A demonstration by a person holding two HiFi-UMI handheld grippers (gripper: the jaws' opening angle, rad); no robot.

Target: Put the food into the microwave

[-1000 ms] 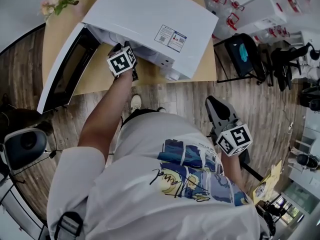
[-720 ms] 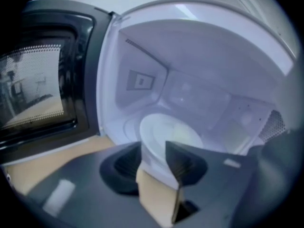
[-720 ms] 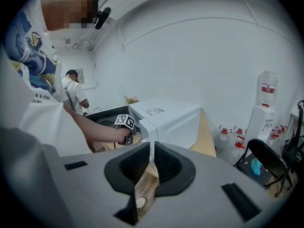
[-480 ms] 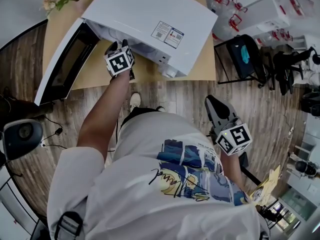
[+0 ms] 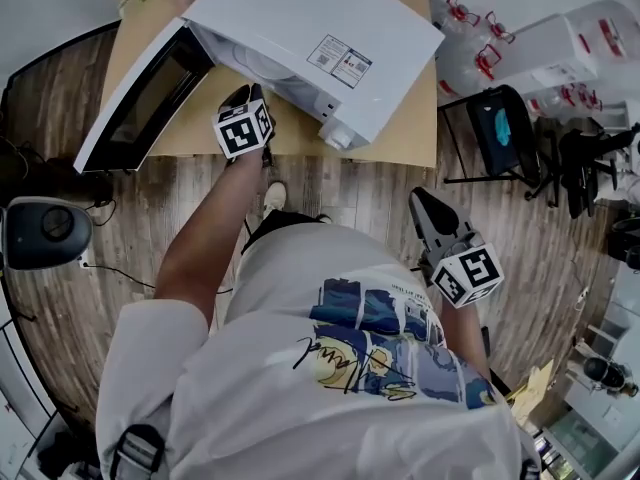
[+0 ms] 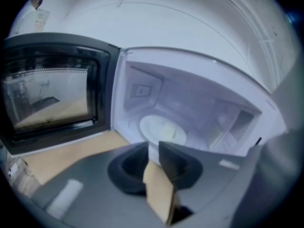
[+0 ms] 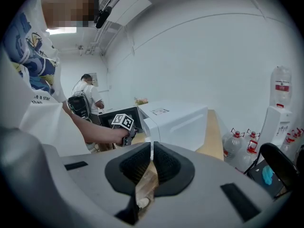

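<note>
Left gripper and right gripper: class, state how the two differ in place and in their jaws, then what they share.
The left gripper sits at the mouth of the open microwave; the right gripper hangs back beside the person, over the wooden floor. The left gripper's jaws stand apart and are closing; the right gripper's jaws are together. Both are empty, and each carries a marker cube.

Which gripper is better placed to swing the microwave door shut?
Left, probably. The left gripper sits at the microwave's open mouth beside the open door, its jaws closing with nothing between them; the plate sits inside. The right gripper hangs low by the person's side, off the table.
</note>
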